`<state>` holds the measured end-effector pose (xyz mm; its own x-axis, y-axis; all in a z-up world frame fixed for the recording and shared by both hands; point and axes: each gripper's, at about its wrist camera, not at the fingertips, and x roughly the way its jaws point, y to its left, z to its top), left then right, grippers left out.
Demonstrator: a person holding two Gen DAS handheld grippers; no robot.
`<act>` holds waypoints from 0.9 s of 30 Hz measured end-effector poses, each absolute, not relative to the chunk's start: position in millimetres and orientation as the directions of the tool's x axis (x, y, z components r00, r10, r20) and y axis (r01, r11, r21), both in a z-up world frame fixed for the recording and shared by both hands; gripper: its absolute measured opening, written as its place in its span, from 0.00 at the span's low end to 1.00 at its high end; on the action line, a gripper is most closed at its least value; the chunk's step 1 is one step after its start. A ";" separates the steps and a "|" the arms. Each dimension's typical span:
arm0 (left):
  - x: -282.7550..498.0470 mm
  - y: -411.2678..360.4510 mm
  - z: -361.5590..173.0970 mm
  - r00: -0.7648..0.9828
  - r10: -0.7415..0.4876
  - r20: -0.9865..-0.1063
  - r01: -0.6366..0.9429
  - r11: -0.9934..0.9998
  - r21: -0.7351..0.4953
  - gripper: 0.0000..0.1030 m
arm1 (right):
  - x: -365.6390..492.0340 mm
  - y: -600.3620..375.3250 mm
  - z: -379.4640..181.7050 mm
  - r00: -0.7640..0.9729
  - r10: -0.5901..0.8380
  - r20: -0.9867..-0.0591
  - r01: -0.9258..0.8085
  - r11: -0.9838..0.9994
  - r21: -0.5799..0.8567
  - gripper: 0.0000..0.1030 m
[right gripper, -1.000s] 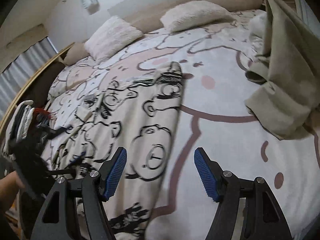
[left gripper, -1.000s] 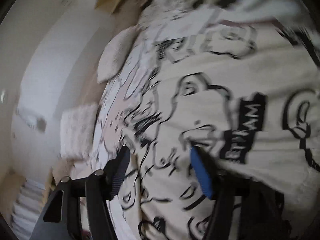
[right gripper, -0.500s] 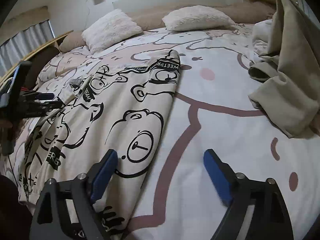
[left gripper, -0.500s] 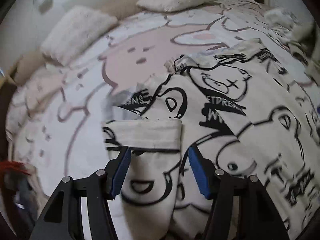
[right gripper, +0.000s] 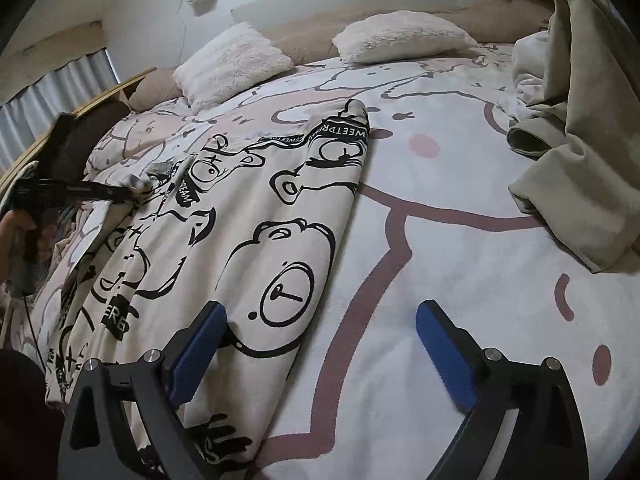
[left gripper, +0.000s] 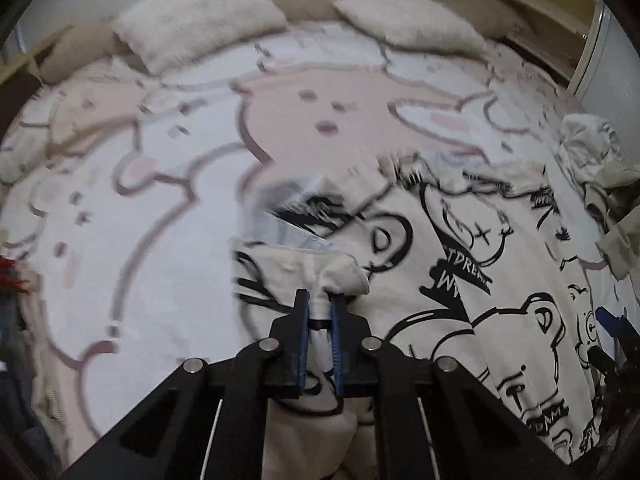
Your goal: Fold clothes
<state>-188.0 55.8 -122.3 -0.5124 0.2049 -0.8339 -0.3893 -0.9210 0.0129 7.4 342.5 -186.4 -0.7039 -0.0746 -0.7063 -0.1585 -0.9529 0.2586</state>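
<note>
The left gripper was clamped on a cuff edge of the printed shirt, which lay flat across the bedspread. The right gripper hovered, spread wide, over the shirt's 3 o'clock edge; bare bedspread lay beyond toward 3 o'clock.

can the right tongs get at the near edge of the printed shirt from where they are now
Probably yes. The right tongs are open and empty, hovering low over the shirt, whose near edge lies flat on the bed with nothing on top. The left tongs pinch its sleeve far off.
</note>
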 end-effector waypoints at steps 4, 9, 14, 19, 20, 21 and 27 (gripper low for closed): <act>-183.7 19.7 -98.2 -0.616 0.138 -0.776 -0.318 -0.944 0.085 0.10 | 5.6 339.2 -187.1 -0.697 -0.061 -0.715 -0.161 -0.958 0.238 0.93; -194.7 -22.6 -105.9 -0.655 0.027 -0.756 -0.209 -0.967 0.146 0.10 | 2.5 333.4 -188.4 -0.678 -0.029 -0.735 -0.164 -0.968 0.190 0.94; -213.3 -50.7 -146.6 -0.572 -0.004 -0.820 -0.148 -0.983 0.108 0.10 | 1.0 331.1 -189.3 -0.667 -0.011 -0.745 -0.166 -0.973 0.163 0.94; -226.0 -84.7 -169.3 -0.480 0.188 -0.857 -0.045 -0.981 -0.189 0.52 | 0.0 330.6 -189.9 -0.662 -0.005 -0.750 -0.167 -0.974 0.154 0.94; -226.1 -88.5 -171.4 -0.471 0.231 -0.851 -0.034 -0.969 -0.244 0.58 | -0.2 330.3 -190.2 -0.660 -0.004 -0.751 -0.167 -0.974 0.152 0.94; -225.7 -89.7 -171.9 -0.468 0.253 -0.847 -0.031 -0.962 -0.270 0.60 | -0.2 330.1 -190.4 -0.659 -0.003 -0.752 -0.167 -0.975 0.150 0.94; -224.1 -88.0 -184.1 -0.418 0.221 -0.881 0.013 -0.968 -0.249 0.63 | -0.3 328.3 -190.8 -0.655 0.002 -0.755 -0.165 -0.976 0.140 0.95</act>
